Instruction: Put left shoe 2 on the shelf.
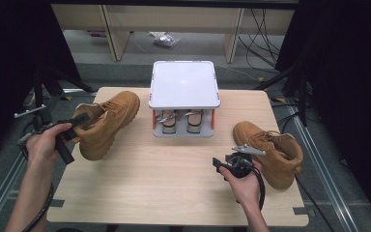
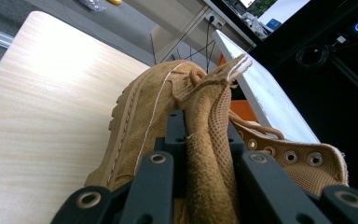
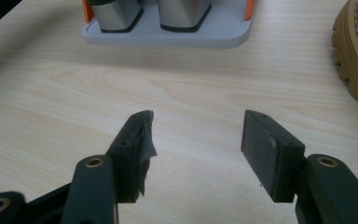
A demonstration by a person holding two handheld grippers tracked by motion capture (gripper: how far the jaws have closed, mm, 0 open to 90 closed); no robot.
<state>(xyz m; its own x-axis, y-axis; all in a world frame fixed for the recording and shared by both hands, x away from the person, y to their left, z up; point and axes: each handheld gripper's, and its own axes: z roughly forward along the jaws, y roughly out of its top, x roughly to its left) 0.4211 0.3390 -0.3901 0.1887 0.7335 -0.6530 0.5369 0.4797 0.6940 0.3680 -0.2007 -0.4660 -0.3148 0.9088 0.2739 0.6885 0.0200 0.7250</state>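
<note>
From above, the left gripper (image 1: 79, 121) holds a tan boot (image 1: 108, 123) by its heel collar at the table's (image 1: 174, 179) left edge, tilted with its sole turned toward the table's middle; the jaw tips are lost against the collar. A second boot (image 1: 270, 152) lies at the right, partly behind the right gripper (image 1: 218, 164), whose jaws are hard to read from this height. At the far edge stands a white box (image 1: 184, 82) on orange posts, with two pale items under it too small to name. Along the left gripper's jaws, the pads clamp the boot's (image 2: 140, 116) collar and mesh lining; the toe is hidden behind the heel. Along the right gripper (image 3: 196, 140), the jaws stand wide over bare wood, holding nothing; the other boot's (image 3: 356, 56) sole is cut off at the right.
</note>
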